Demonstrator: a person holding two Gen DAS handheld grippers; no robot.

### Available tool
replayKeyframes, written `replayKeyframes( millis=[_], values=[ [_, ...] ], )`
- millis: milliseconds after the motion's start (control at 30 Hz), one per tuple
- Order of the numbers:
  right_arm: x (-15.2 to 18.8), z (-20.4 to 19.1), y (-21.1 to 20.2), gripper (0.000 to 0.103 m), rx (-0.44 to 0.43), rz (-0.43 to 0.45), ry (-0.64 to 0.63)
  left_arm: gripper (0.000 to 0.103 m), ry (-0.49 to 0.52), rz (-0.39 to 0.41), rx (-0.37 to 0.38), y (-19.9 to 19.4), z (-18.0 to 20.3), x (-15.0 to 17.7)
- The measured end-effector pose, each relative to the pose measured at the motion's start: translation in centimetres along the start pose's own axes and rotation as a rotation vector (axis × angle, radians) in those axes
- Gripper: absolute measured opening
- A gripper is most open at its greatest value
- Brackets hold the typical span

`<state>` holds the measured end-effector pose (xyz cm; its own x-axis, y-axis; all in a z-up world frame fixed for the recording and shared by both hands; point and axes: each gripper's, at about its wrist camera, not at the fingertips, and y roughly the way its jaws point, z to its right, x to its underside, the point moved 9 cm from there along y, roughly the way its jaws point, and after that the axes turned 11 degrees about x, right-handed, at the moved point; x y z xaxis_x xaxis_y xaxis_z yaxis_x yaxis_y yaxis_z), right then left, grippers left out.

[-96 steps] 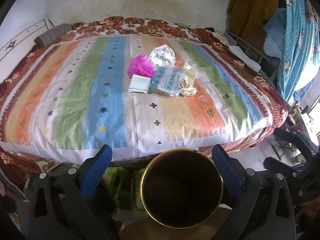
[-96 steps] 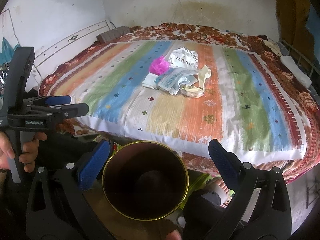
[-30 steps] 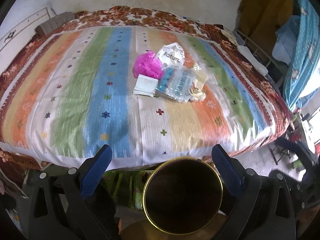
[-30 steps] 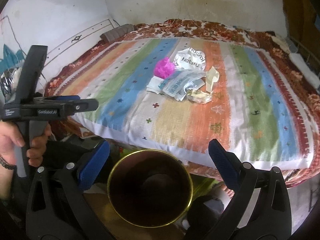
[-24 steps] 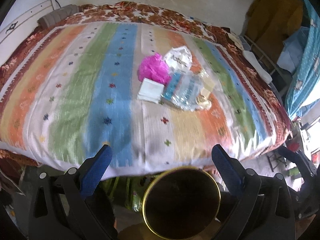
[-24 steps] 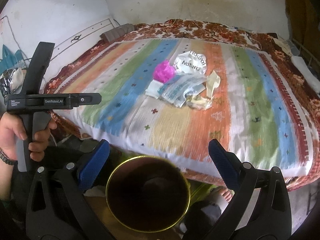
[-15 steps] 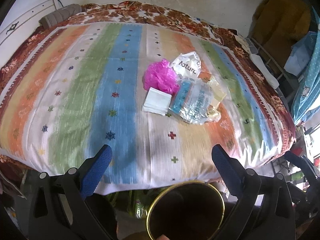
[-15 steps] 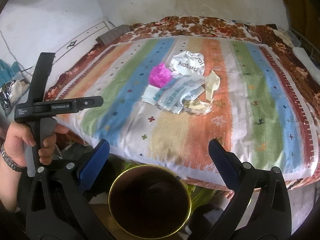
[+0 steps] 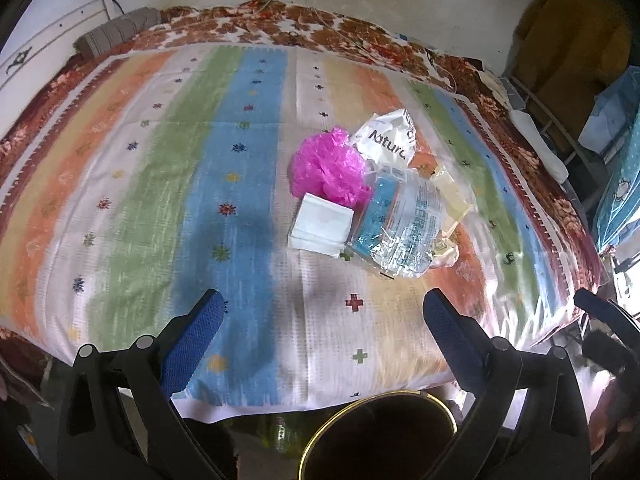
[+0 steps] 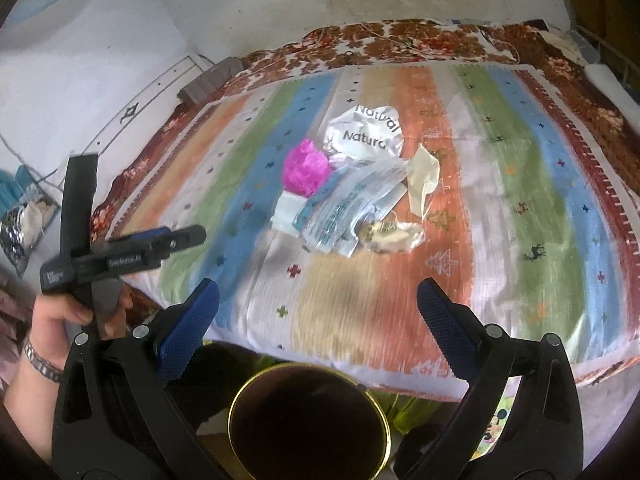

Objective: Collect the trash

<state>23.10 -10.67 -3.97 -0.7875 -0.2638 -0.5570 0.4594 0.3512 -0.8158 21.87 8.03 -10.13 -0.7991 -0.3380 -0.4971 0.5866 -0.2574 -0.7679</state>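
Note:
A heap of trash lies mid-bed: a pink plastic wad [image 9: 326, 170] [image 10: 305, 167], a white "Natural" bag [image 9: 390, 145] [image 10: 366, 136], a white folded tissue [image 9: 320, 226] [image 10: 287, 208], a clear blue-printed wrapper [image 9: 400, 226] [image 10: 352, 206], and cream wrappers [image 10: 422, 182]. A dark bin with a gold rim [image 9: 378, 436] [image 10: 308, 420] stands below the bed's near edge. My left gripper [image 9: 320, 312] is open and empty over the near bedspread. My right gripper [image 10: 318, 300] is open and empty too. The left gripper shows at the left of the right wrist view [image 10: 160, 242].
The striped bedspread [image 9: 160, 168] covers the bed, with a floral blanket [image 9: 320, 32] at the far edge. A white wall lies behind. Hanging clothes [image 9: 576, 40] and a metal rack stand at the right. A grey roll [image 9: 112, 34] lies at the far left corner.
Both grippers have moved forward and up over the bed toward the trash heap. The bin has slid lower in both views. Both stay open.

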Motion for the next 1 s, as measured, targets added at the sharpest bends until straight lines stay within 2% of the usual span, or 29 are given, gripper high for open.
replayKeyframes(
  millis=[400, 500, 633, 833, 1000],
  values=[
    [-3.4, 1.9, 6.2, 0.093, -0.001, -0.024, 0.030, 0.089, 0.011, -0.017, 0.024, 4.6, -1.9, -2.0],
    [-3.7, 2.3, 7.5, 0.093, -0.003, -0.043, 0.038, 0.081, 0.018, -0.035, 0.047, 5.8, -2.4, -2.2],
    [-3.9, 2.6, 9.1, 0.088, -0.018, -0.070, 0.053, 0.081, 0.044, -0.033, 0.070, 7.0, -2.8, -2.6],
    [-4.8, 3.2, 11.6, 0.088, -0.036, -0.088, 0.086, 0.081, 0.018, -0.038, 0.082, 8.6, -4.2, -3.3],
    [-4.7, 3.8, 14.1, 0.081, -0.069, -0.146, 0.118, 0.078, 0.032, -0.055, 0.100, 10.2, -4.7, -3.4]
  ],
)
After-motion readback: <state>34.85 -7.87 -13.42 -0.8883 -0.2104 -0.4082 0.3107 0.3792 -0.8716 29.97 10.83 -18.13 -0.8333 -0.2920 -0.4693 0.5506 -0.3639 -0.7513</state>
